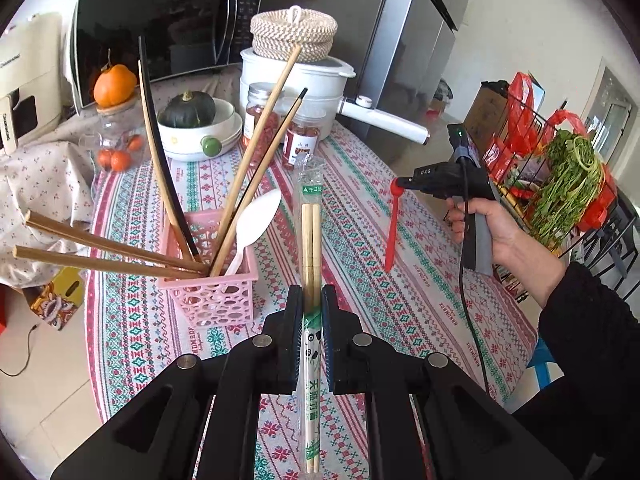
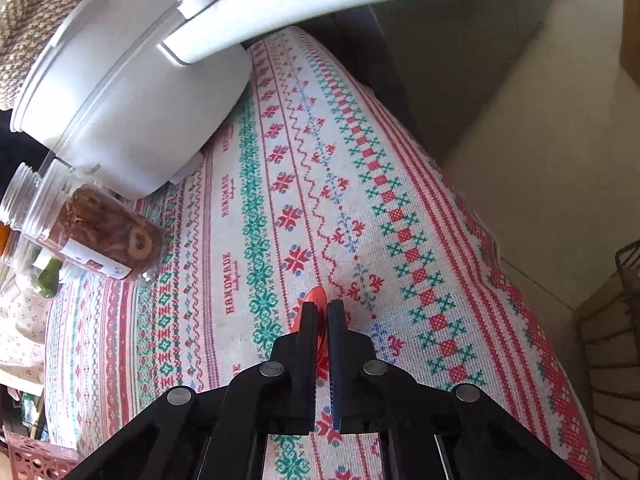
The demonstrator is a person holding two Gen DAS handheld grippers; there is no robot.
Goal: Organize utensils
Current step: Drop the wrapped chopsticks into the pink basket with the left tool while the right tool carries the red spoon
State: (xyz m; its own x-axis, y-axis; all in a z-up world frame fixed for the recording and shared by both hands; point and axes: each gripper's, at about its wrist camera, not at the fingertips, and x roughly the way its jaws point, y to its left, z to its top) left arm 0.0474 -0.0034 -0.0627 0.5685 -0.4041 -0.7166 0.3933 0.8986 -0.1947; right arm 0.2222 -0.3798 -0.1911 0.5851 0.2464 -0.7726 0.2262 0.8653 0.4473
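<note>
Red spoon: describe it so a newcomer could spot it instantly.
Start at the patterned tablecloth, right of the pink basket of chopsticks. The red spoon hangs there, bowl clamped in the right gripper, handle down. It is the only red utensil; the white spoon stands in the basket.

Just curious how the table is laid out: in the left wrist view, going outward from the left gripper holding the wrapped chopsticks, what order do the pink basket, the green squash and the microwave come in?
From the left gripper:
1. Pink basket, just left.
2. Green squash, in its bowl, mid-table.
3. Microwave, at the back.
</note>
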